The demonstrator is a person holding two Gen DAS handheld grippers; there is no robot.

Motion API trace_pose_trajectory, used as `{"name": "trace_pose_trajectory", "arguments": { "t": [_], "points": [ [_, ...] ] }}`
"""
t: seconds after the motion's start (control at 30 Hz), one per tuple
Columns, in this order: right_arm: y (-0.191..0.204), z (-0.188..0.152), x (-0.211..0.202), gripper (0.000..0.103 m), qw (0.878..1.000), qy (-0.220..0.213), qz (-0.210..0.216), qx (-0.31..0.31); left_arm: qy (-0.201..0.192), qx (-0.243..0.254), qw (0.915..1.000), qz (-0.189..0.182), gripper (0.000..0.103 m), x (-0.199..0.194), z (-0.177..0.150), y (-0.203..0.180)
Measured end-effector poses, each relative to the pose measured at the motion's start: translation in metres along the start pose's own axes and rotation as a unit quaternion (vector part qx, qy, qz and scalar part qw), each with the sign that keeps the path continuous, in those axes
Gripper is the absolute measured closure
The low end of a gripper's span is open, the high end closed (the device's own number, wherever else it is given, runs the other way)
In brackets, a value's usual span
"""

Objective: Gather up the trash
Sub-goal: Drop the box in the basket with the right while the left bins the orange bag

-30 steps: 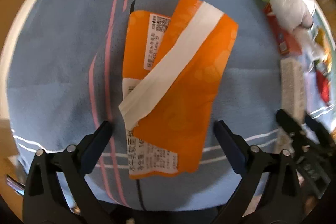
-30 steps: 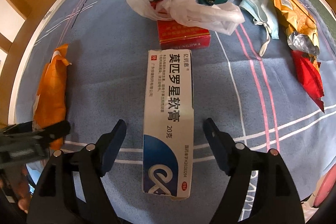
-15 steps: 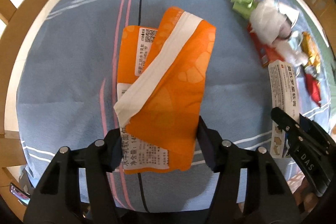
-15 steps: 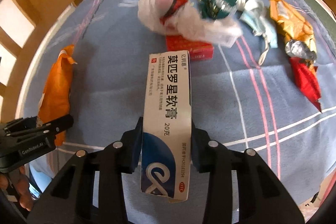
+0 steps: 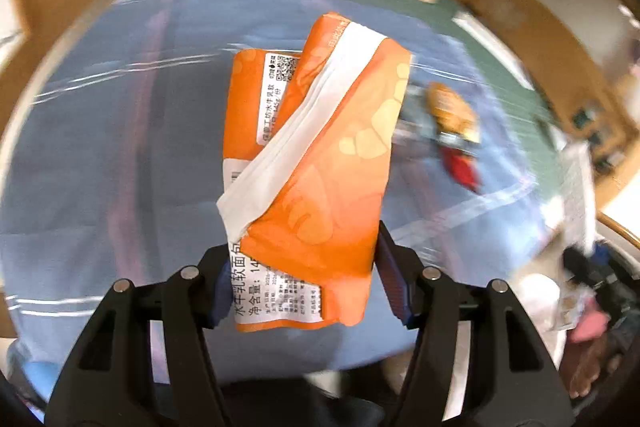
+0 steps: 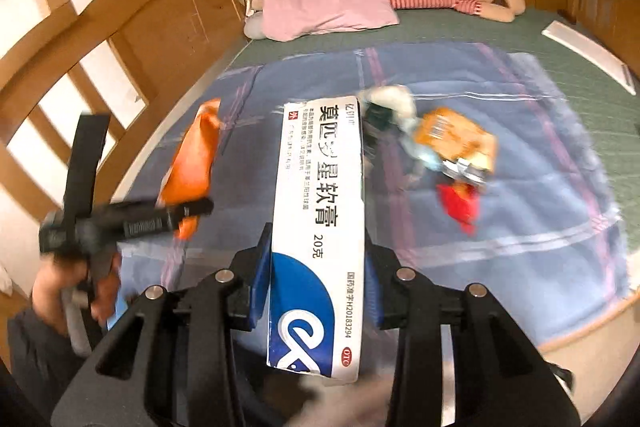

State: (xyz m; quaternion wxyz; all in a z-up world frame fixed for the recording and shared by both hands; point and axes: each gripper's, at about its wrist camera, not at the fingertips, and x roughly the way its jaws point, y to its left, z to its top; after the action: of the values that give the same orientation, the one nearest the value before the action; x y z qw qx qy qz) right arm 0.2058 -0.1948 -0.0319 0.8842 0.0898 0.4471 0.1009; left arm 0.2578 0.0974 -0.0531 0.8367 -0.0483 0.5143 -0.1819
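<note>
Orange tissue pack point(image 5: 316, 187): clamped near its lower end between the pads of the left gripper point(image 5: 304, 287), the rest reaching forward past the fingertips; a white tissue strip crosses it at a slant.
Left gripper: jaws about half closed, both pads pressed on the pack's sides; they have just been closing on it.
Ointment box point(image 6: 320, 235): white and blue, held lengthwise in the right gripper point(image 6: 316, 287), its far end jutting ahead of the fingers.
Right gripper: jaws narrowed onto the box's long sides, just closed on it.
Other trash: an orange-gold wrapper point(image 6: 452, 139) and a red scrap point(image 6: 460, 205) lie ahead and right of the right gripper.
Blue striped blanket point(image 6: 520, 227): beneath both tools, under the loose litter.
Pink pillow point(image 6: 324, 3): far ahead.
</note>
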Motion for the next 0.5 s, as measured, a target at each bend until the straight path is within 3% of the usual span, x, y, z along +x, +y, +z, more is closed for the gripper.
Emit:
{"name": "trace_pose_trajectory", "arguments": {
  "t": [0.1, 0.2, 0.27, 0.33, 0.4, 0.43, 0.5],
  "points": [
    [-0.021, -0.035, -0.017, 0.064, 0.998, 0.058, -0.013, 0.012, 0.004, 0.038, 0.9982, -0.045, 0.042, -0.005, -0.01, -0.035],
    [-0.039, -0.08, -0.011, 0.062, 0.988, 0.151, -0.016, 0.025, 0.008, 0.08, 0.9934, -0.082, 0.042, -0.005, -0.022, -0.071],
    [-0.05, -0.106, -0.007, 0.036, 0.979, 0.195, -0.045, 0.021, 0.012, 0.104, 0.99, -0.095, 0.042, -0.002, -0.031, -0.087],
    [-0.058, -0.112, -0.017, 0.029, 0.98, 0.186, -0.054, 0.034, 0.014, 0.126, 0.9864, -0.104, 0.042, -0.001, -0.039, -0.102],
    [-0.083, -0.104, -0.044, 0.029, 0.985, 0.136, -0.048, 0.094, 0.018, 0.148, 0.9817, -0.119, 0.042, 0.001, -0.046, -0.115],
    [-0.093, -0.1, -0.056, 0.029, 0.985, 0.108, -0.05, 0.122, 0.022, 0.162, 0.9778, -0.131, 0.042, 0.001, -0.052, -0.126],
    [-0.126, -0.09, -0.096, 0.028, 0.976, 0.009, -0.064, 0.21, 0.033, 0.196, 0.9664, -0.162, 0.042, 0.003, -0.067, -0.147]
  ]
}}
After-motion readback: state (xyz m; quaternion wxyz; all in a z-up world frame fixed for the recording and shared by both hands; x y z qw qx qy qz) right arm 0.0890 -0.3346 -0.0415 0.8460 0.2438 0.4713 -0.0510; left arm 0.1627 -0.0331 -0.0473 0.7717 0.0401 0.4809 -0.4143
